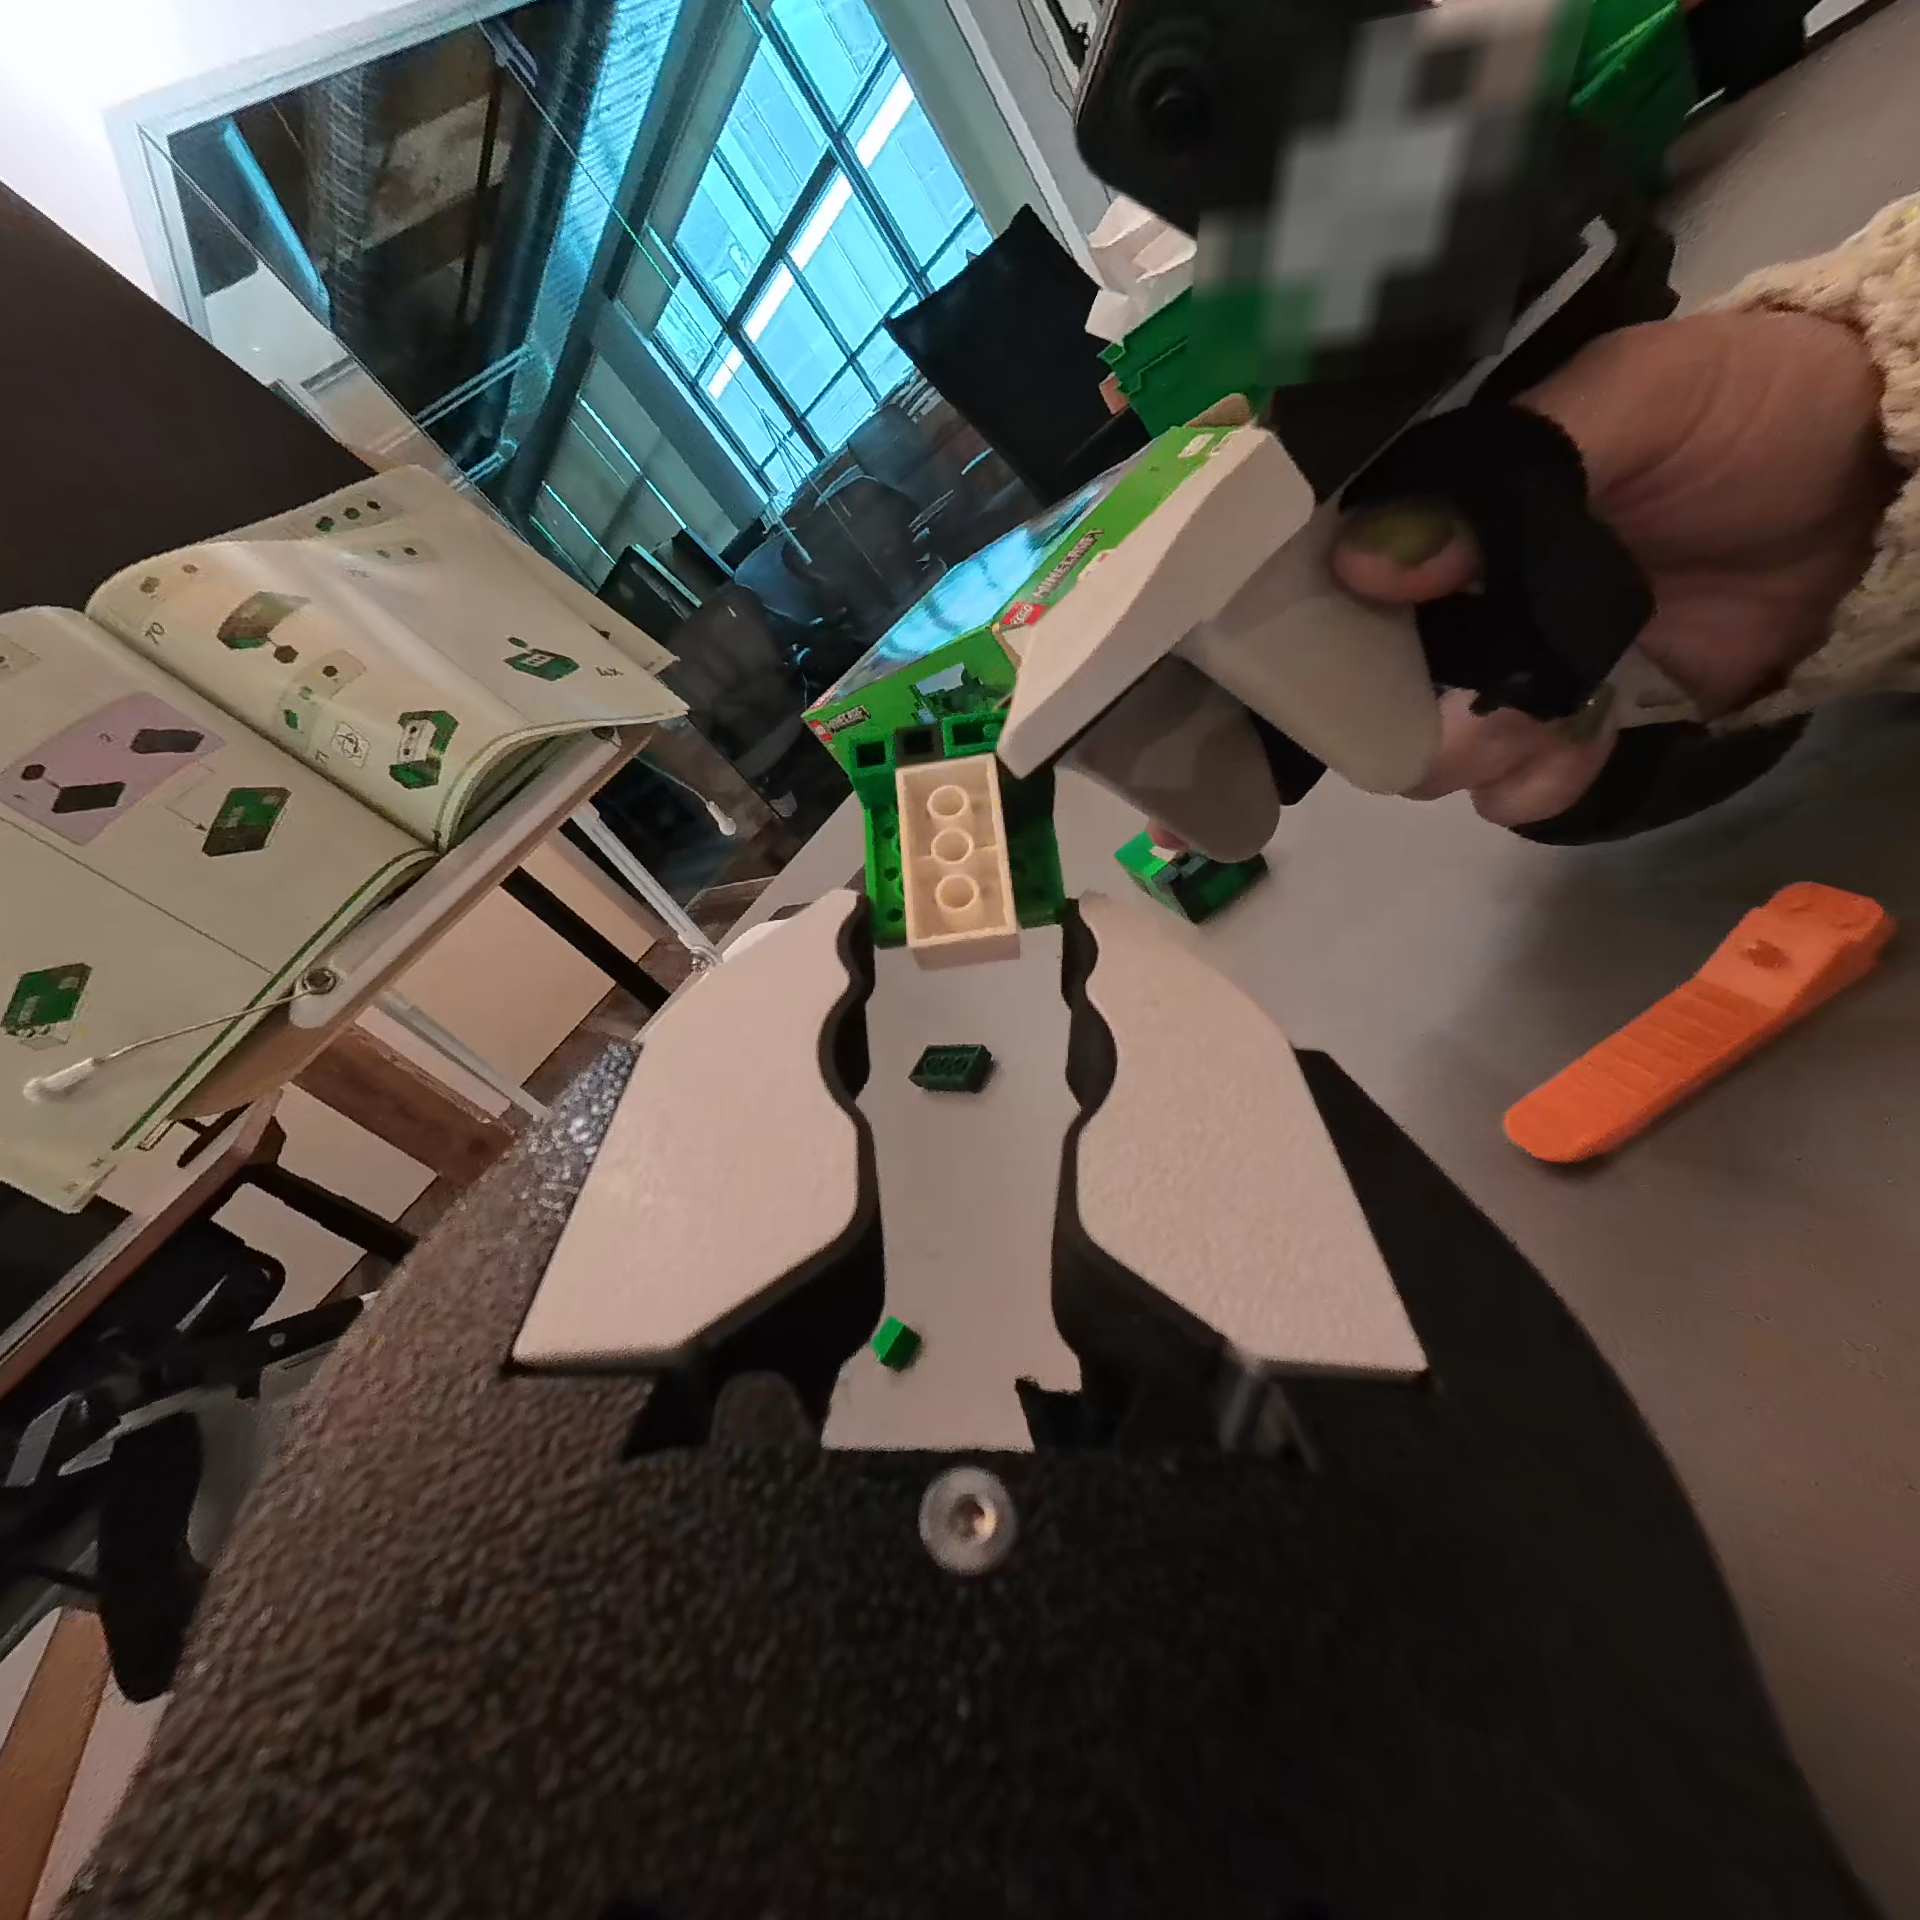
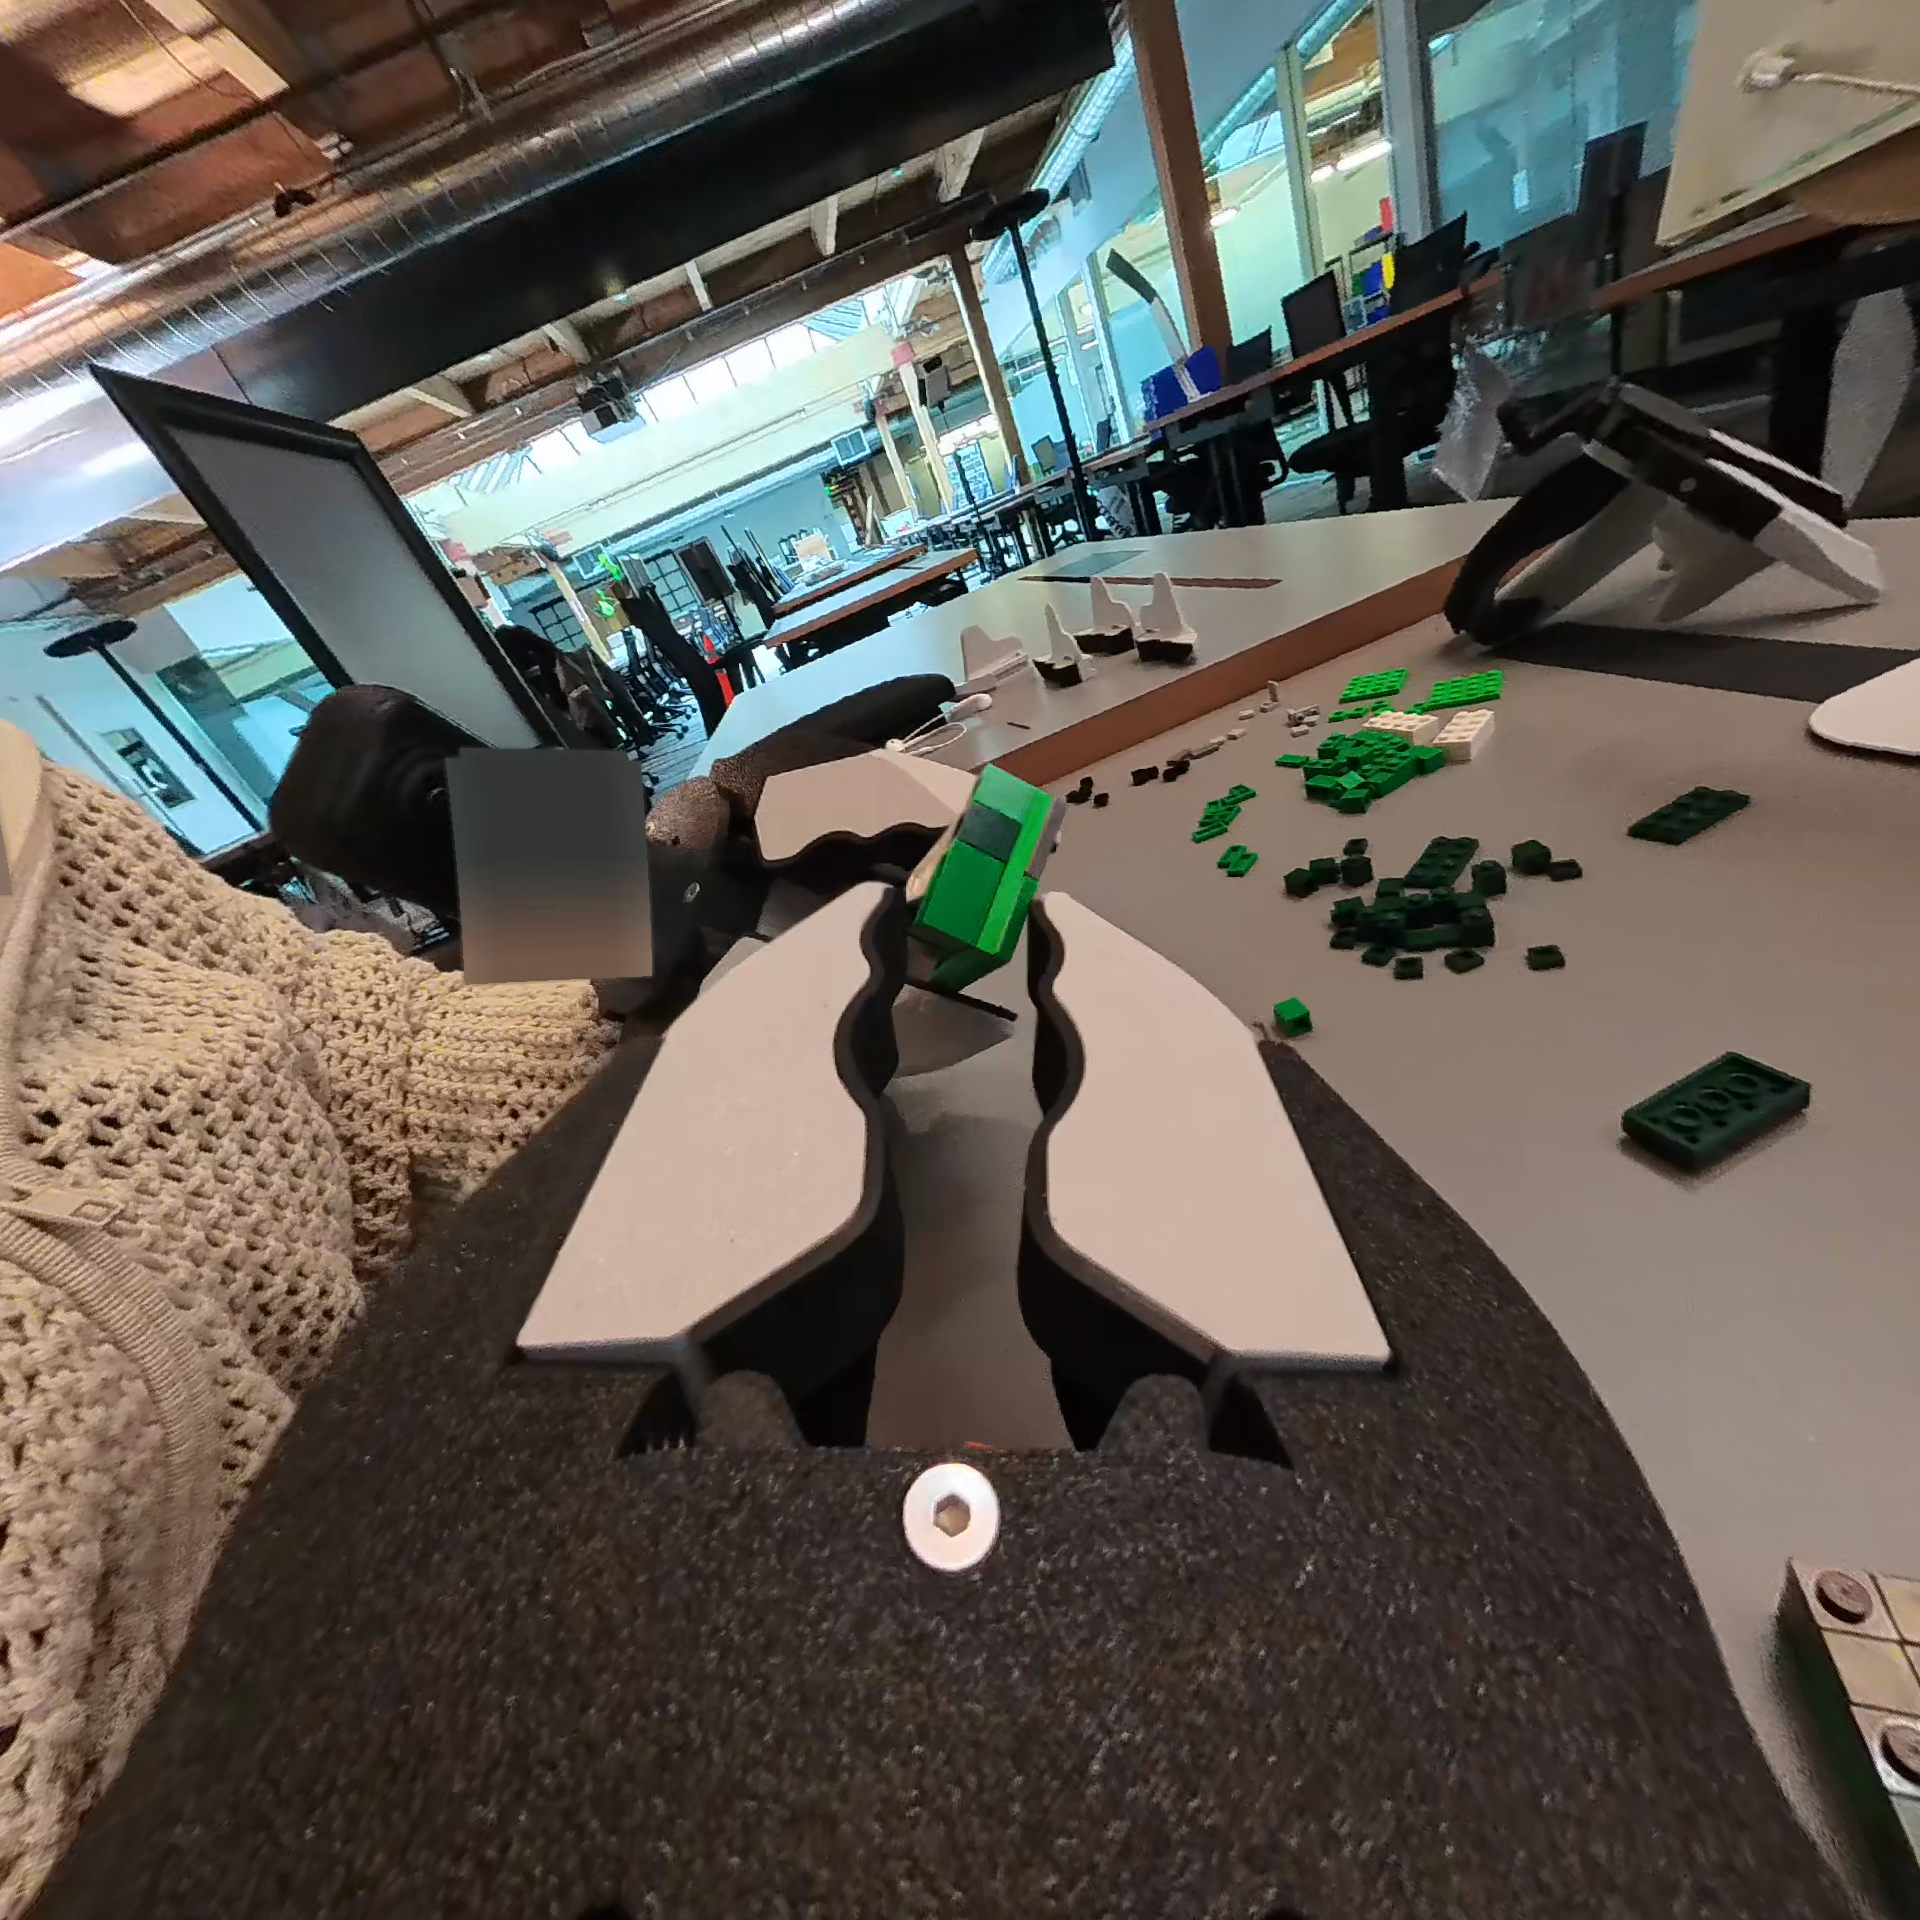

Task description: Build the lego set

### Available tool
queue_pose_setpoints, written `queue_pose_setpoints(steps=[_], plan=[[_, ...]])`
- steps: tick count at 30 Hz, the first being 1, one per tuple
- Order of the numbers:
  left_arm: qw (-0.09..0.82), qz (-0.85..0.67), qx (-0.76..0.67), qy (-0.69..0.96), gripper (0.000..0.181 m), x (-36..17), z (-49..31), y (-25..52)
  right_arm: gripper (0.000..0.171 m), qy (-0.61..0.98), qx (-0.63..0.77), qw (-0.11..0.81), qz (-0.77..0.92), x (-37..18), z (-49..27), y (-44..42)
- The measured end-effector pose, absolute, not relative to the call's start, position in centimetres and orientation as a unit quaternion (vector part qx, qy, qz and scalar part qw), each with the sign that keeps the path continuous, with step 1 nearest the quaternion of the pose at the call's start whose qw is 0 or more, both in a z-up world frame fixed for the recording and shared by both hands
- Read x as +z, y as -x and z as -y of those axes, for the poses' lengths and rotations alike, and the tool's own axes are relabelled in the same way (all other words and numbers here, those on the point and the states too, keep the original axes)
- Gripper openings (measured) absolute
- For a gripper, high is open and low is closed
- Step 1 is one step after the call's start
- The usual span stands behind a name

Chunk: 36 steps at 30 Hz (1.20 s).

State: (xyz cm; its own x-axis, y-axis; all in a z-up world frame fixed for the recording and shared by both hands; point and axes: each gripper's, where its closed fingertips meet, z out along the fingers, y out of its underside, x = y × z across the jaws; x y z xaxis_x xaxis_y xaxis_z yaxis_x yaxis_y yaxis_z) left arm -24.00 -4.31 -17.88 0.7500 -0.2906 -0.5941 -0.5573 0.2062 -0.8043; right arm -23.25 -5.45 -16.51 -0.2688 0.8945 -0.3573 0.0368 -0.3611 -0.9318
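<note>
My left gripper (image 1: 966,914) is shut on a green lego assembly (image 1: 1039,868) with a white brick (image 1: 954,862) on its near face, held above the grey table (image 1: 1558,1351). My right gripper (image 2: 961,909) comes in from the upper right in the left wrist view (image 1: 1127,805), held by a hand. Its jaws stand closed to the width of the same assembly (image 2: 982,883) and grip its other end. The left gripper's fingers (image 2: 852,800) show just behind the assembly in the right wrist view.
An open instruction booklet (image 1: 260,779) stands on a holder at left, with the set's box (image 1: 935,644) behind. An orange brick separator (image 1: 1704,1029) and small loose pieces (image 1: 951,1067) lie on the table. Piles of green (image 2: 1361,769) and dark green bricks (image 2: 1423,914), two dark plates (image 2: 1714,1117) and a spare gripper (image 2: 1662,540) lie to the right. Less than 4 cm separates the two grippers' tips. Between my left fingertips and the orange brick separator (image 1: 1704,1029) there is roughly 12 cm.
</note>
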Motion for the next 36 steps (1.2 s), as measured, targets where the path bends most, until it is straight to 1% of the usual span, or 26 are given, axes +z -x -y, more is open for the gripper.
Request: queue_pose_setpoints(steps=[3, 11, 20, 25, 28, 32, 36], plan=[[0.698, -0.338, 0.088, 0.625, 0.035, -17.9, 4.3, 24.0, 0.028, 0.512, 0.65, 0.321, 0.46, -16.8, 5.4, 23.3], [0.697, -0.336, 0.084, 0.628, 0.035, -17.9, 4.3, 24.1, 0.03, 0.516, 0.649, 0.314, 0.463, -17.1, 5.6, 23.4], [0.682, -0.338, 0.071, 0.645, 0.035, -18.6, 4.2, 24.0, 0.023, 0.521, 0.639, 0.333, 0.458, -16.9, 5.0, 23.3], [0.638, -0.33, 0.033, 0.695, 0.035, -20.1, 3.8, 24.0, 0.023, 0.55, 0.633, 0.318, 0.443, -18.0, 4.2, 23.6], [0.603, -0.312, 0.027, 0.734, 0.035, -21.5, 3.3, 24.8, 0.023, 0.561, 0.621, 0.327, 0.438, -18.5, 3.3, 23.5], [0.569, -0.283, 0.036, 0.771, 0.035, -23.1, 2.7, 26.6, 0.022, 0.57, 0.546, 0.364, 0.494, -19.4, 1.7, 22.6], [0.56, -0.283, 0.019, 0.778, 0.035, -23.4, 2.8, 26.6, 0.016, 0.569, 0.427, 0.357, 0.605, -21.8, 0.9, 20.5]])
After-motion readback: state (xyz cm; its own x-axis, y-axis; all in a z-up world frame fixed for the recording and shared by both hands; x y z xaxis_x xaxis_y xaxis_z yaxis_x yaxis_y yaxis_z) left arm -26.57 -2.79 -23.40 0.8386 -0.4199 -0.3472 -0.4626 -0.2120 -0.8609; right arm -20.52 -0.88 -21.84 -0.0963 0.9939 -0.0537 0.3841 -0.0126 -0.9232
